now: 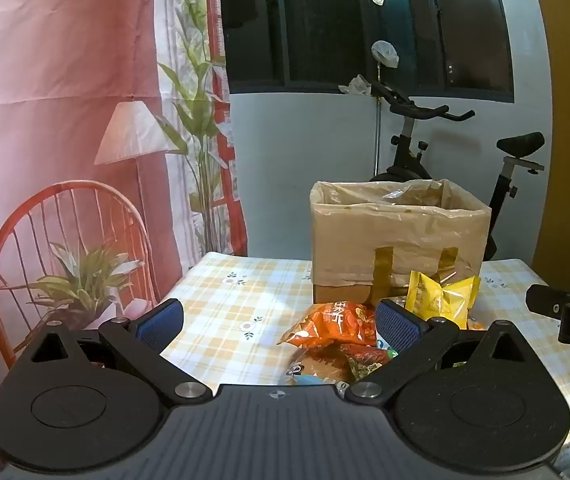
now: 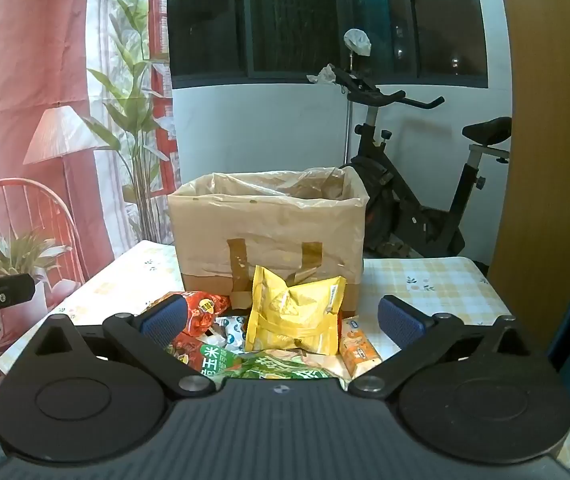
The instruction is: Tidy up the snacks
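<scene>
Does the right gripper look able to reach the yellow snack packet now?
Probably yes: the right gripper is open, and the yellow snack packet lies straight ahead atop the pile, uncovered.

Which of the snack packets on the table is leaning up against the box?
The yellow packet. It stands propped against the front of the plastic-lined cardboard box, while the red, green and orange packets lie flat in the pile.

Behind your table with its yellow checked cloth (image 2: 437, 280), an exercise bike (image 2: 413, 200) stood at the right of the frame against a white wall. A dark window (image 2: 325, 20) filled the upper centre. At left hung a printed backdrop (image 1: 65, 100) showing a lamp, a plant and a red chair.
</scene>
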The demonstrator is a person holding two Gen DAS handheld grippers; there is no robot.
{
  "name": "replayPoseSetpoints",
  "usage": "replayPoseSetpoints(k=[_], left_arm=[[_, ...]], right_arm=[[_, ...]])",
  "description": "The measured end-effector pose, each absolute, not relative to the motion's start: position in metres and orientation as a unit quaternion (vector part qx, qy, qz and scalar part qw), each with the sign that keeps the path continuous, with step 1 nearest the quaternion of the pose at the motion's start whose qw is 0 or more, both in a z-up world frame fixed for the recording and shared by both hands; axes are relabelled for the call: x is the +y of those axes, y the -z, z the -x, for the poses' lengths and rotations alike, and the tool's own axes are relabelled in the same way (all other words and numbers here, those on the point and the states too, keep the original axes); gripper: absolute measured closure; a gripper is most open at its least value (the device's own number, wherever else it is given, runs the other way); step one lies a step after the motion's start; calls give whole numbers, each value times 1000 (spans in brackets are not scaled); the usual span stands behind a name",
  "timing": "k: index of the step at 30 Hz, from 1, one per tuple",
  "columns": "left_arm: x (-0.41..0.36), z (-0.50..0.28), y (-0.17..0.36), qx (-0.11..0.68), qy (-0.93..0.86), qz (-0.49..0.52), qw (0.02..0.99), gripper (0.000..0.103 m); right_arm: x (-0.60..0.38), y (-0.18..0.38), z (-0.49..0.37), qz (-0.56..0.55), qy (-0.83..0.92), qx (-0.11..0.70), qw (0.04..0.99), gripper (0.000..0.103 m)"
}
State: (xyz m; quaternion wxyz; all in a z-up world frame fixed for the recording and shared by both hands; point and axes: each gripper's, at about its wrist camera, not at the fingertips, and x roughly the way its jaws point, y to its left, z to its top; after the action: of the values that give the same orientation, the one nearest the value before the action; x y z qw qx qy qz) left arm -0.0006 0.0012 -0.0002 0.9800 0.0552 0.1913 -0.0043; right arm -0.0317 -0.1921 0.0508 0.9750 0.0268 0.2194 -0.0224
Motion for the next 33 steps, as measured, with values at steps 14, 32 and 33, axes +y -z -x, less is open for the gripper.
replayPoseSetpoints(k=[14,32,33], left_arm=[[-1,7,-3,187,3,-61,980,0],[-2,5,-1,182,9,-64,981,0],[-2,5,-1,182,9,-64,981,0]], right_arm=[[-192,-50,32,-25,19,221,975,0],[-190,-49,31,-26,20,224,974,0],[-191,-49,31,-26,20,225,974,0]])
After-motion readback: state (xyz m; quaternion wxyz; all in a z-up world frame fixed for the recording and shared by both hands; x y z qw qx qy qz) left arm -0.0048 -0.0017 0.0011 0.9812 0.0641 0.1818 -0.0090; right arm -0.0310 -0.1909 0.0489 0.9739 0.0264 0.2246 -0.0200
